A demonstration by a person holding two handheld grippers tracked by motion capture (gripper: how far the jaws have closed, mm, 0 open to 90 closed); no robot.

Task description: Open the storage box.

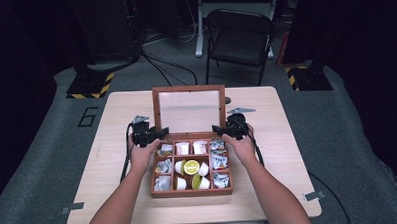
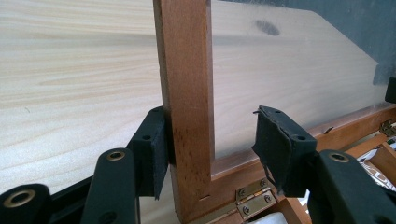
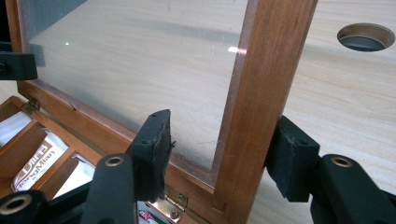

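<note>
A wooden box sits mid-table, its glass-paned lid standing upright. Its compartments hold packets, small white cups and lime slices. My left gripper is at the lid's lower left corner. In the left gripper view, the open left gripper straddles the lid's side rail: one pad touches the outer edge, the other stands apart over the glass. My right gripper mirrors it at the lower right corner. The open right gripper has the other rail between its jaws, with the inner pad off the wood.
Brass hinges join the lid to the box. A round hole is in the table just right of the lid. A folding chair stands beyond the table's far edge. Cables trail from both grippers.
</note>
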